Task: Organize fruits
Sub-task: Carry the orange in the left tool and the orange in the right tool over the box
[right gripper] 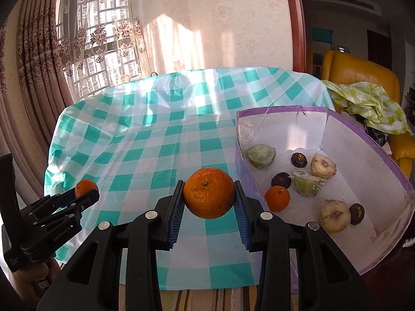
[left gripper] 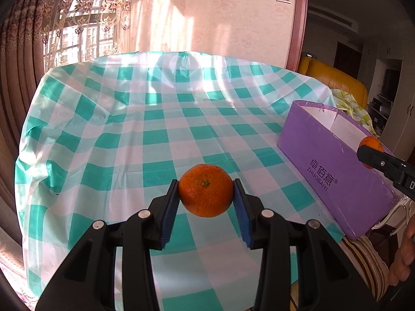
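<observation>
While each gripper grips a fruit above the table, the left gripper (left gripper: 206,191) has its blue pads clamped on either side of one orange (left gripper: 206,190), stem end facing the camera. The right gripper (right gripper: 209,194) likewise pinches a second orange (right gripper: 209,192) between its pads, held clear of the checked tablecloth (right gripper: 145,140). Just right of that gripper stands an open purple box (right gripper: 368,140) with a white interior. Inside it lie a small orange (right gripper: 277,198) near the front wall, two pale cut fruits (right gripper: 334,215), two greenish wrapped fruits (right gripper: 260,155) and three dark round fruits (right gripper: 281,179). Beyond the table, a yellow armchair (right gripper: 363,72) carries a crumpled green-checked cloth (right gripper: 368,101); a curtained window (right gripper: 98,33) stands far left.
</observation>
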A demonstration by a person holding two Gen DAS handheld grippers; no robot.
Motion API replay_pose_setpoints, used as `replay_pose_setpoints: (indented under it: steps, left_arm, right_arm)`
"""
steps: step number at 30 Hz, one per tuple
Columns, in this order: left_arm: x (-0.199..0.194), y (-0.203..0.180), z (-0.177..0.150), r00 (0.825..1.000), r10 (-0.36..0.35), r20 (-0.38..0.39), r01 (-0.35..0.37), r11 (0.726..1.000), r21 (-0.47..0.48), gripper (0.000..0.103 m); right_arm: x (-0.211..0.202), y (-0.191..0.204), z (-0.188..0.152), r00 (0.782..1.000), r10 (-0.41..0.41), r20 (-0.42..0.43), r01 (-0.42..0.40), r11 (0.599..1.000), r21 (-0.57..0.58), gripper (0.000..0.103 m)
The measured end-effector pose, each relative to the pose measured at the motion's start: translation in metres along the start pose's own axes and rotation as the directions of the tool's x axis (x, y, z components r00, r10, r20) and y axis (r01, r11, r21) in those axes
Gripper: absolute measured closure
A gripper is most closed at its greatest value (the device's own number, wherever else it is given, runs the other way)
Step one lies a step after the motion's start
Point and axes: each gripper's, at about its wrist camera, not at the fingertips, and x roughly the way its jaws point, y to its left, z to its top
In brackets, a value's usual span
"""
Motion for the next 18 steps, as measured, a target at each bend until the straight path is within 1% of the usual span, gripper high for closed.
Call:
replay_pose_setpoints:
  steps: [7,18]
  left_arm:
    - [0.002,-0.029,0.013,0.999,-0.033,0.011,0.033,0.998,0.056,0.062]
    - [0.009,-0.073,0.028,0.996,-0.087,0.012,0.084,0.987,0.138,0.062]
  right_arm:
    - [-0.001,-0.035,0.004,0.999,-0.039,0.004,0.039,0.997,0.059,0.066]
    - [0.010,-0.073,-0.003,0.996,-0.071,-0.046,0.076,0.992,0.102,0.066]
